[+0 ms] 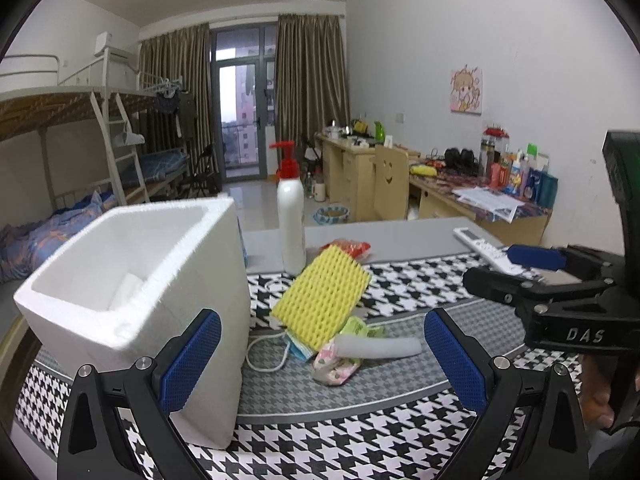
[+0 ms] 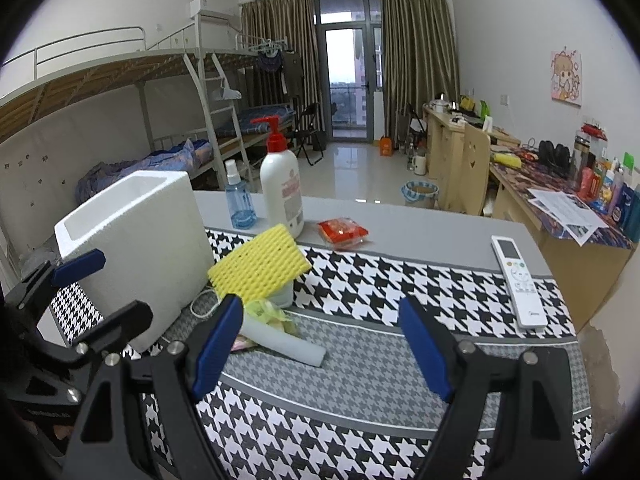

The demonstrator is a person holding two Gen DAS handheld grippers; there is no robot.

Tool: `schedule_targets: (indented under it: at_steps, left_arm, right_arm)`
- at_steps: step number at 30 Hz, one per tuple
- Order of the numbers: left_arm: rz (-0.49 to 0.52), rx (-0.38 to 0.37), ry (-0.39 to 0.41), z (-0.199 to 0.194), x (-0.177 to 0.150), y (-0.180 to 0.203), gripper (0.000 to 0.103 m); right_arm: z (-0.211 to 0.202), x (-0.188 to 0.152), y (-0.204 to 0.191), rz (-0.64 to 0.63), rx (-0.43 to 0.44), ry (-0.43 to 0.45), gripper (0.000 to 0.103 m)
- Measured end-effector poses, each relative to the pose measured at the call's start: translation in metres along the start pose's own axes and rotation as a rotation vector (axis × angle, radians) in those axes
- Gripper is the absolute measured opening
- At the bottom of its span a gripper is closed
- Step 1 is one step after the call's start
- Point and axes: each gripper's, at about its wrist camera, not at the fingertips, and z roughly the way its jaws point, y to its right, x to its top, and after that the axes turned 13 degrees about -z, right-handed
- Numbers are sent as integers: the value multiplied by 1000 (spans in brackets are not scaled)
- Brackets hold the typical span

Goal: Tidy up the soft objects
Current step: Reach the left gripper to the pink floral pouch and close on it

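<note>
The soft things lie in one heap on the houndstooth cloth [image 2: 400, 280], just right of the foam box [image 1: 132, 280]. On top, a yellow sponge [image 1: 322, 296] leans tilted, its upper edge near the white pump bottle [image 1: 291, 216]. Under it sit a green packet [image 1: 360, 326], a floral packet [image 1: 336, 366] and a loop of white cord [image 1: 264, 350]. At the front of the heap lies a grey foam tube [image 1: 380, 347].

The tube's long axis runs across the left gripper's line of sight, roughly level from left to right in the left wrist view. In the right wrist view it slants from the heap down toward the lower right.

The left gripper [image 1: 324, 364] is spread wide and empty, and the tube lies straight ahead between its two fingers, a little beyond the tips. The right gripper [image 2: 320, 352] is also spread wide with nothing in it. The tube's free end sits just inside its left finger, off to one side of centre.

So the left hand looks better lined up on the tube, though its fingers would meet it end to end unless the wrist turns. The box stands touching or nearly touching the left finger, close for a drop.

Farther off rest a red packet [image 2: 343, 232], a blue spray bottle [image 2: 239, 204] and a remote [image 2: 518, 280].
</note>
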Motion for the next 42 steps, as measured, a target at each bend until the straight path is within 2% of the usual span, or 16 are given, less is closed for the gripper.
schedule_targets:
  at_steps: [8, 14, 24, 26, 28, 30, 40, 42]
  left_arm:
    - [7, 3, -59, 19, -10, 2, 102]
    - [24, 39, -88, 36, -17, 5, 102]
    - [59, -9, -148, 54, -32, 23, 102]
    - [67, -1, -150, 58, -33, 22, 102]
    - [59, 16, -153, 62, -33, 20, 100]
    - [47, 25, -166, 67, -33, 15, 93]
    - [65, 43, -223, 84, -39, 10, 89]
    - [54, 45, -247, 90, -39, 9, 83]
  right_arm:
    - [12, -4, 4, 2, 10, -29, 83]
    - [20, -7, 7, 5, 18, -56, 83]
    - [26, -9, 13, 15, 16, -76, 83]
    - [27, -10, 12, 4, 14, -81, 83]
    - [28, -11, 11, -6, 13, -83, 83]
    - [30, -12, 12, -4, 13, -87, 83]
    - [49, -17, 10, -35, 48, -128, 82]
    - [54, -17, 10, -34, 58, -135, 80]
